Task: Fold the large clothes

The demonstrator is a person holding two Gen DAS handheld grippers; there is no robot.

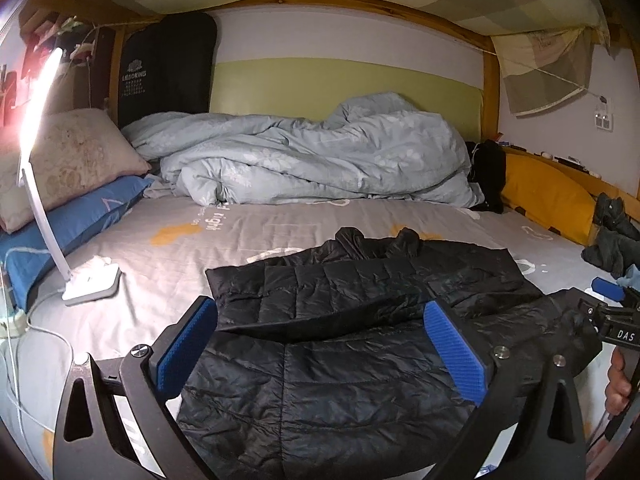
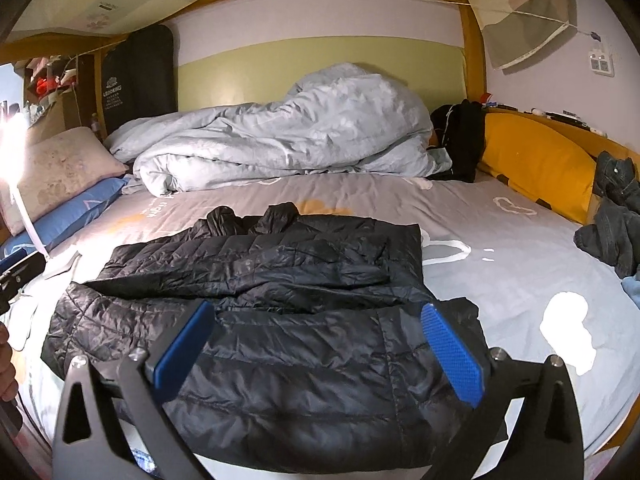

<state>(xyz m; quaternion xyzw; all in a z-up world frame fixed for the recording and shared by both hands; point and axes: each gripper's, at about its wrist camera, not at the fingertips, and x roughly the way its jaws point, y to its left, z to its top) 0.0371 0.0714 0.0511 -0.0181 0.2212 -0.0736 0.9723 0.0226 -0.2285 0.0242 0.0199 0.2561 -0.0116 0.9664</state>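
Now the black jacket [image 1: 360, 320] lay on the bed [image 1: 248, 232], close to its near edge, spread flat on the grey sheet. Its upper part was folded over, so a quilted layer lay across the middle, and the collar or hood was bunched at the far side. The near hem reached almost to the edge of the bed.

Both grippers hovered over the near part of the jacket. The left gripper [image 1: 320, 344] stood wide, its blue pads [image 1: 188, 344] far apart, and nothing was pressed between them; the jacket only showed below, in the gap. The right gripper [image 2: 320, 344] was also wide, with its pads [image 2: 452, 356] on each side of the near hem and not closed on the cloth. I could not tell if the fingertips touched the fabric.

In the left view, the right gripper appeared at the right edge, just beside the jacket's corner, with a hand [image 1: 618, 380] on its handle.

Behind the jacket, a pale blue duvet [image 1: 312, 156] was heaped against the wall. Two pillows [image 1: 68, 168] lay at the left, and a white lamp [image 1: 92, 284] stood on the sheet near them, shining strongly. A yellow cushion [image 2: 536, 164] leaned at the right, with dark clothes [image 2: 616, 224] beside it.
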